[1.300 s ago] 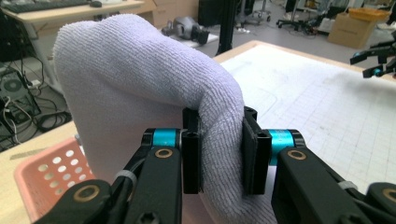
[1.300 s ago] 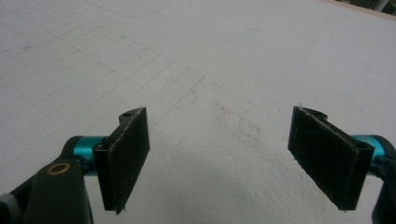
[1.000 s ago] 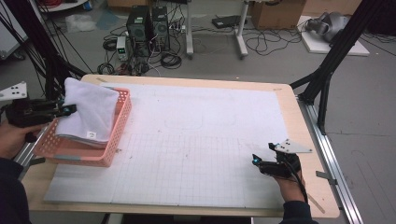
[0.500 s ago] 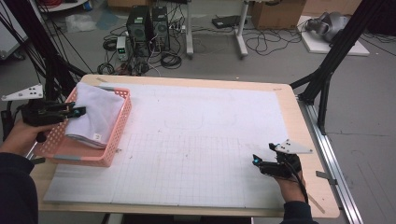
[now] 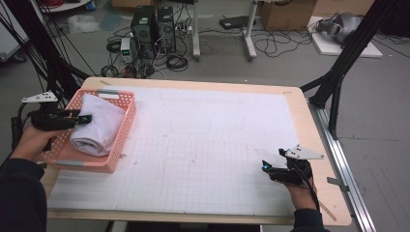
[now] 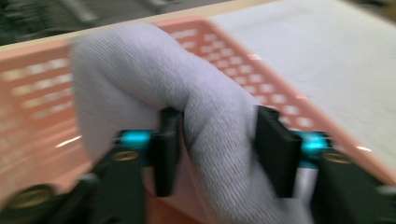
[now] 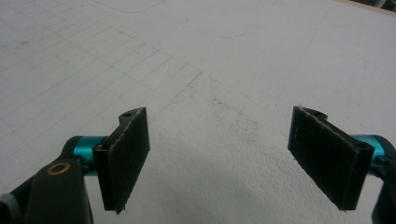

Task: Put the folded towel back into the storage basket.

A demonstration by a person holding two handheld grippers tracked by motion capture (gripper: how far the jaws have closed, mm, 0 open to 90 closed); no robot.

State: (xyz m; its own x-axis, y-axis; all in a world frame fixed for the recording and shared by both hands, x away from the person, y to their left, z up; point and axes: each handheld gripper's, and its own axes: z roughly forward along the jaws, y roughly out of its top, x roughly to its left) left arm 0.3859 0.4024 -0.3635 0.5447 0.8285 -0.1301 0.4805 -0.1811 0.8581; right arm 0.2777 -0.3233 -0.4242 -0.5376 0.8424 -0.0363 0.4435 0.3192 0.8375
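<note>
Right gripper view: my right gripper [image 7: 218, 154] has its jaws spread wide with nothing between them, just white gridded mat [image 7: 196, 60] below and ahead. High view puts it at the near right of the table, resting low over the mat, well apart from everything else.

Left gripper view: my left gripper [image 6: 218, 149] has a fold of the soft white folded cloth [image 6: 154, 79] between its black pads [image 6: 275, 149]. Jaws have just been opening; the pads stand at the cloth's flanks, and with the blur I can't tell if they press on it.

Cloth lies inside the salmon-pink perforated plastic basket [image 5: 116, 145] at the table's left edge, bunched toward the far end. Left gripper reaches in over the basket's left wall.

Farther off: pale wooden table edge [image 5: 203, 86], then black computer towers [image 5: 154, 31] and loose cables on the floor.
</note>
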